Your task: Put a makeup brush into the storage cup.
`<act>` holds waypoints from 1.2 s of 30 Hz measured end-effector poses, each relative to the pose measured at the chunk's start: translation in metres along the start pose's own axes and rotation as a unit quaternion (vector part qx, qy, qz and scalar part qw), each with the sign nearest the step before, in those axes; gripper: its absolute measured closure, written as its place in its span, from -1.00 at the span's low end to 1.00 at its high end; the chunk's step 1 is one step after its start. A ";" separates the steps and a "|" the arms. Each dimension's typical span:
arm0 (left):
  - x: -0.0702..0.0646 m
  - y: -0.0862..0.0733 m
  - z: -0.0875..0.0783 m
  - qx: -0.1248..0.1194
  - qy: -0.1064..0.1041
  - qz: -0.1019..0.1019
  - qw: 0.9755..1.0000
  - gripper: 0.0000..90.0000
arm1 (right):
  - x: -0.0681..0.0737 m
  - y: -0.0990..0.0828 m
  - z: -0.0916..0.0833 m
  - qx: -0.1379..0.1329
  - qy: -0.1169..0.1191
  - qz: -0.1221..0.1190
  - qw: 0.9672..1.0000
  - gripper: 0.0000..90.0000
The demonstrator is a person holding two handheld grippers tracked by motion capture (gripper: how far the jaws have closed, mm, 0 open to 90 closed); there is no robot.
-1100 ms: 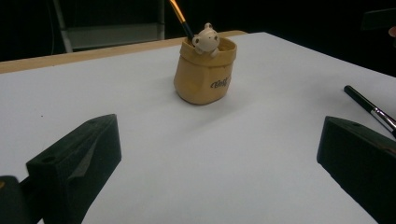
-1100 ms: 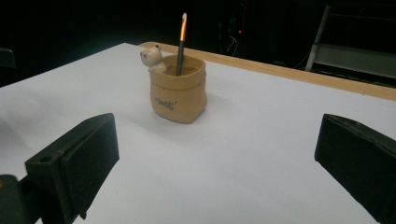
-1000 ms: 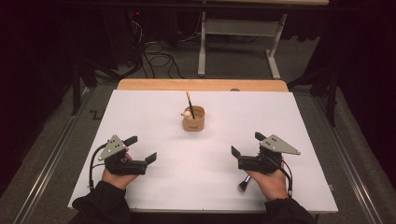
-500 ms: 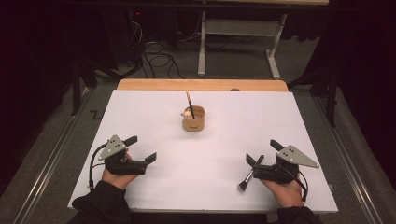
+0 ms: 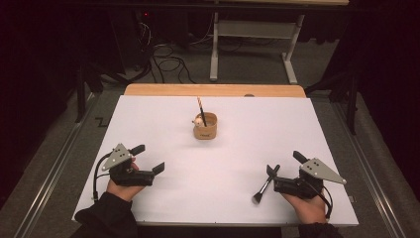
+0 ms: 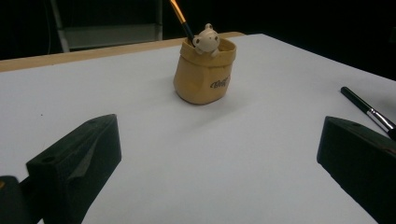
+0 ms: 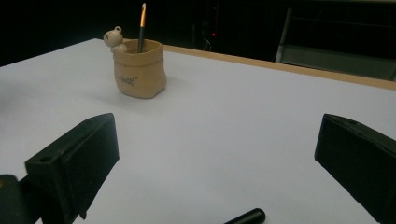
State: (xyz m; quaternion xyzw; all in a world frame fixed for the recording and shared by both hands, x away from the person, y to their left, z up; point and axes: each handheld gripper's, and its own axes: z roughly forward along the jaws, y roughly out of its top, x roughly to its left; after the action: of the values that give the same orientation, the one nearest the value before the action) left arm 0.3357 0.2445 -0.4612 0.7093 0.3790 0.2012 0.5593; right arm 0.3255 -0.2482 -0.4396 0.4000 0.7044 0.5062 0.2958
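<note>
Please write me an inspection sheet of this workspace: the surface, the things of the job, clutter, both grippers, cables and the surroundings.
Surface: white sheet over a wooden table, whose edge shows at the far side.
Job's things: tan pot with a small bear figure on its rim, standing near the centre, one brush handle upright in it; black brush lying flat by the right gripper, bristles toward the person.
Clutter: nothing seen.
Grippers: left gripper open, holding nothing; right gripper open, beside the black brush, not gripping it.
Cables: one cable trails from each gripper; loose cables on the floor beyond the table.
Surroundings: dark room, grey table legs behind.
</note>
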 end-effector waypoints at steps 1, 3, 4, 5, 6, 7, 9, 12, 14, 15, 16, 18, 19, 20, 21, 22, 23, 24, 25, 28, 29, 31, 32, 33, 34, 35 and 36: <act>0.000 0.000 0.000 0.000 0.000 0.000 1.000 -0.99 | 0.000 -0.001 0.000 0.002 0.001 -0.001 1.000 -0.99; -0.002 0.001 0.001 -0.002 -0.001 0.000 1.000 -0.99 | -0.002 -0.002 0.000 0.004 0.000 0.001 1.000 -0.99; -0.002 0.001 0.002 -0.003 -0.001 -0.001 1.000 -0.99 | -0.002 -0.003 0.000 0.007 -0.001 0.000 1.000 -0.99; -0.002 0.001 0.003 0.001 -0.002 -0.001 1.000 -0.99 | -0.003 -0.004 0.000 0.009 0.000 0.001 1.000 -0.99; -0.002 0.001 0.004 0.003 -0.002 -0.001 1.000 -0.99 | -0.004 -0.004 0.000 0.010 -0.002 0.000 1.000 -0.99; -0.002 0.000 0.004 0.004 -0.002 -0.001 1.000 -0.99 | -0.005 -0.005 0.000 0.010 -0.005 0.002 1.000 -0.99; -0.001 -0.001 0.005 0.006 -0.003 -0.006 1.000 -0.99 | -0.008 -0.006 0.001 0.014 -0.011 0.005 1.000 -0.99; 0.001 -0.001 0.005 0.008 -0.006 -0.009 1.000 -0.99 | -0.012 -0.010 0.004 0.027 -0.023 0.008 0.999 -0.99; 0.000 -0.001 0.005 0.006 -0.009 -0.008 1.000 -0.99 | -0.015 -0.013 0.005 0.035 -0.027 0.014 0.999 -0.99; 0.000 -0.001 0.004 0.005 -0.010 -0.006 1.000 -0.99 | -0.017 -0.015 0.006 0.041 -0.030 0.015 0.999 -0.99; -0.001 0.000 0.004 0.004 -0.011 -0.004 1.000 -0.99 | -0.018 -0.016 0.007 0.049 -0.033 0.013 0.998 -0.99; -0.002 0.001 0.003 0.001 -0.013 0.000 1.000 -0.99 | -0.019 -0.018 0.008 0.056 -0.036 0.018 0.998 -0.99; -0.003 0.002 0.002 0.000 -0.014 0.003 1.000 -0.99 | -0.020 -0.020 0.008 0.058 -0.036 0.023 0.997 -0.99; -0.004 0.003 0.002 -0.001 -0.015 0.004 1.000 -0.99 | -0.021 -0.021 0.008 0.061 -0.037 0.022 0.997 -0.99; -0.004 0.003 0.002 -0.002 -0.015 0.005 1.000 -0.99 | -0.020 -0.021 0.008 0.065 -0.038 0.022 0.997 -0.99; -0.004 0.003 0.002 -0.002 -0.015 0.004 1.000 -0.99 | -0.020 -0.023 0.008 0.069 -0.039 0.022 0.997 -0.99; -0.004 0.003 0.003 0.000 -0.016 0.003 1.000 -0.99 | -0.021 -0.023 0.008 0.070 -0.039 0.021 0.997 -0.99; -0.004 0.003 0.004 0.001 -0.015 0.003 1.000 -0.99 | -0.021 -0.024 0.008 0.070 -0.040 0.023 0.996 -0.99; -0.004 0.003 0.004 0.000 -0.015 0.003 1.000 -0.99 | -0.021 -0.024 0.007 0.071 -0.041 0.024 0.996 -0.99; -0.004 0.003 0.006 0.002 -0.016 0.003 1.000 -0.99 | -0.023 -0.024 0.006 0.072 -0.043 0.027 0.996 -0.99; -0.004 0.002 0.006 0.003 -0.016 0.003 1.000 -0.99 | -0.024 -0.024 0.006 0.074 -0.044 0.030 0.996 -0.99; -0.004 0.002 0.006 0.005 -0.016 0.003 1.000 -0.99 | -0.028 -0.016 0.006 0.086 -0.032 0.041 0.995 -0.99; -0.004 0.002 0.006 0.005 -0.016 0.002 1.000 -0.99 | -0.029 -0.012 0.007 0.094 -0.031 0.033 0.995 -0.99; -0.004 0.001 0.006 0.006 -0.016 0.003 1.000 -0.99 | -0.029 -0.008 0.006 0.104 -0.031 0.022 0.994 -0.99; -0.004 0.001 0.006 0.006 -0.017 0.003 1.000 -0.99 | -0.030 -0.005 0.006 0.114 -0.030 0.010 0.993 -0.99; -0.004 0.002 0.006 0.005 -0.016 0.002 1.000 -0.99 | -0.030 -0.002 0.006 0.129 -0.028 0.001 0.991 -0.99; -0.003 0.002 0.006 0.004 -0.016 0.001 1.000 -0.99 | -0.031 0.000 0.006 0.141 -0.024 -0.005 0.990 -0.99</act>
State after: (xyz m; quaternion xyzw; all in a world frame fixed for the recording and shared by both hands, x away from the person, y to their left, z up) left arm 0.3382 0.2380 -0.4608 0.7152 0.3704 0.1887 0.5619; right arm 0.3460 -0.2720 -0.4415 0.4459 0.7639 0.3902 0.2557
